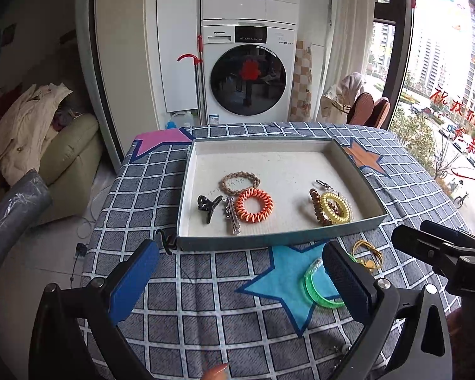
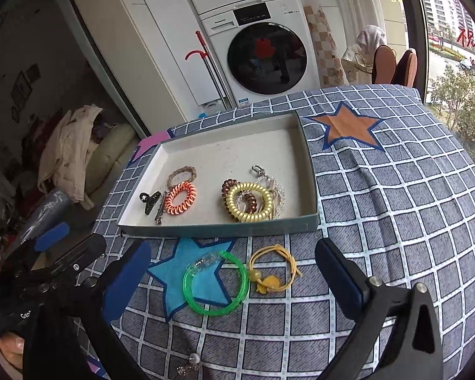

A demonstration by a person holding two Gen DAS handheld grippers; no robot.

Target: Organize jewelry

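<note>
A shallow white-lined box (image 1: 269, 240) (image 2: 224, 228) sits on the checked cloth. In it lie a braided tan band (image 1: 240, 181), an orange coil tie (image 1: 254, 205) (image 2: 180, 198), a black claw clip (image 1: 207, 205) (image 2: 149, 202), a silver clip (image 1: 231, 215), and a yellow coil tie (image 1: 335, 207) (image 2: 249, 202) over a brown one with a clear beaded chain. In front of the box lie a green bangle (image 2: 216, 282) (image 1: 319, 288) and a yellow cord with a charm (image 2: 274, 269) (image 1: 369, 255). My left gripper (image 1: 240, 278) is open and empty. My right gripper (image 2: 234, 274) is open and empty, above the bangle and cord.
A black clip (image 1: 165, 241) lies on the cloth at the box's left front corner. A small beaded piece (image 2: 188, 365) lies at the near cloth edge. A washing machine (image 1: 248, 76) stands behind the table, a sofa with clothes (image 1: 31, 133) at left, a window at right.
</note>
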